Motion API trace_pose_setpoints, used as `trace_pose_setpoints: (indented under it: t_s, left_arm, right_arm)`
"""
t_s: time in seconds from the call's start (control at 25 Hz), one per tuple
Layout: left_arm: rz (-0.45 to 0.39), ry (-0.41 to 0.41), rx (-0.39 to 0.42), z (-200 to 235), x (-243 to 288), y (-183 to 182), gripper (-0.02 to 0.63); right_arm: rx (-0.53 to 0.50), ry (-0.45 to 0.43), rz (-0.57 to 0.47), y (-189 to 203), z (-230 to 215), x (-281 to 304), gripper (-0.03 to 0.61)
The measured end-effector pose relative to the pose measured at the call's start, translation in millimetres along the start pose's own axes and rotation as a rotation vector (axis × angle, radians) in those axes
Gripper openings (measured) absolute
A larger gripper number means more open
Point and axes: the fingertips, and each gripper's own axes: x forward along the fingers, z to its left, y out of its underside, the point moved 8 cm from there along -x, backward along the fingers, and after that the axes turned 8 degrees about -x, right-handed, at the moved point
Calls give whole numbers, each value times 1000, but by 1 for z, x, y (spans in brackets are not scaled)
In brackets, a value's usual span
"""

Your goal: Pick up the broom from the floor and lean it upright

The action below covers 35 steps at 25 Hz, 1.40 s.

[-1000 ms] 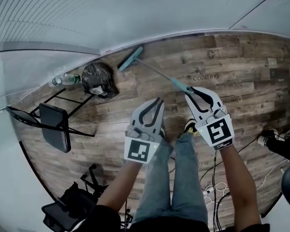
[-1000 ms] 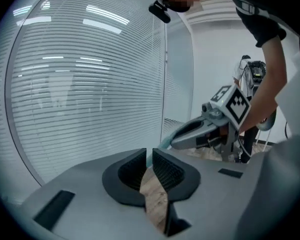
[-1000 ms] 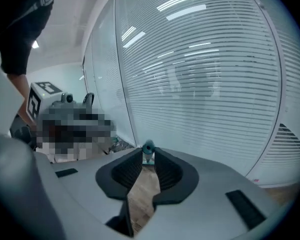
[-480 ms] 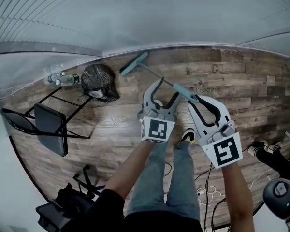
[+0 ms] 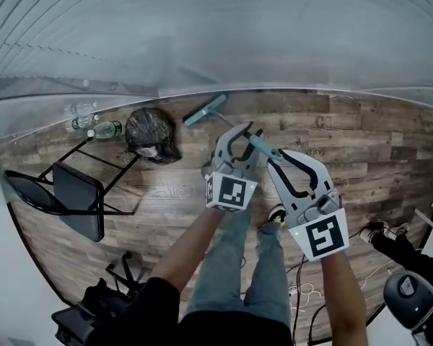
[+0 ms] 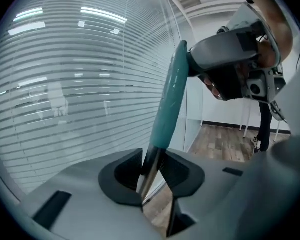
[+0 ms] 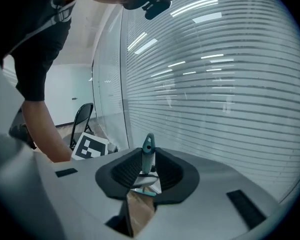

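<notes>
Broom [image 5: 206, 109] tilted, head on the floor [image 5: 361, 135] by the wall [image 5: 202, 42], handle end raised toward me.
My left gripper [image 6: 152, 176] has just been closing and pinches the metal shaft; my right gripper [image 7: 146, 176] clamps the teal grip just behind.

Left of the broom [image 5: 204, 111] sits a bag [image 5: 150, 135], bottles [image 5: 101, 130] beyond it, a chair [image 5: 66, 193] farther left.

One broom [image 5: 206, 110], one folding chair [image 5: 76, 197] and one black rubbish bag [image 5: 150, 134] are counted. At least two bottles [image 5: 107, 129] are made out by the wall, though their exact number cannot be told.
</notes>
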Motion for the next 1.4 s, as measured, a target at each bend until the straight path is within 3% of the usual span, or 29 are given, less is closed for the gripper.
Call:
trace_pose_setpoints:
  t_s: [0.2, 0.44, 0.72, 0.88, 1.08, 1.4]
  left_arm:
    - [-9, 31, -44, 21, -9, -27, 107]
    - [-19, 136, -140, 26, -14, -60, 97]
    - [22, 210, -202, 35, 5, -69, 91]
    - [24, 185, -214, 56, 33, -71, 89]
    - [41, 140, -223, 76, 61, -76, 89]
    - [46, 91, -242, 97, 71, -76, 89]
  right_arm:
    - [-23, 16, -26, -32, -2, 14, 87]
    - [-1, 70, -59, -71, -8, 23, 87]
    - [1, 104, 9, -76, -26, 41, 84]
    - [7, 127, 51, -66, -48, 63, 61]
    - [25, 128, 30, -67, -68, 80, 61]
    - [38, 121, 13, -67, -61, 81, 58]
